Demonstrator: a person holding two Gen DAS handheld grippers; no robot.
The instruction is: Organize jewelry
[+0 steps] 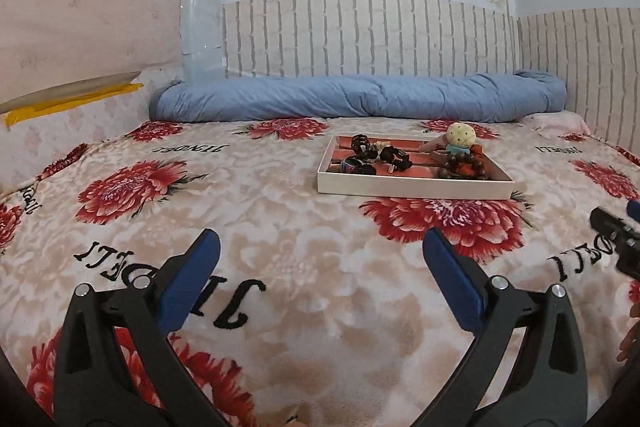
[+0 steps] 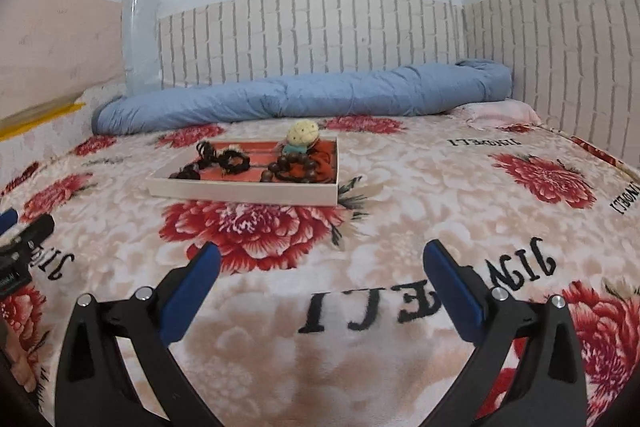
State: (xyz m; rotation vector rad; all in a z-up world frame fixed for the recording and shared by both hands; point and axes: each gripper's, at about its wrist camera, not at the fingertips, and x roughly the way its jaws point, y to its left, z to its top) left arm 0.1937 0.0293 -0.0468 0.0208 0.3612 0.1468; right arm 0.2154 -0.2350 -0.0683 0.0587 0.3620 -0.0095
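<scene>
Closest to the cameras, both grippers hang over the bed with nothing in them. The left gripper has its blue-padded fingers spread wide apart, and the right gripper is spread wide too, fingers gaping over the floral blanket with its big red flowers and black lettering. Each gripper peeks into the other's view at the edge.

Further out, well apart from both grippers, a shallow white tray with a red lining sits flat on the blanket. The jewelry's in there: a chunky brown bead bracelet near the right side, some dark hair ties or bands toward the middle and left, and a little round-headed doll charm at the back right. Too small to sort out the darker bits.

Behind that, a rolled blue quilt lies along the brick-pattern wall.
</scene>
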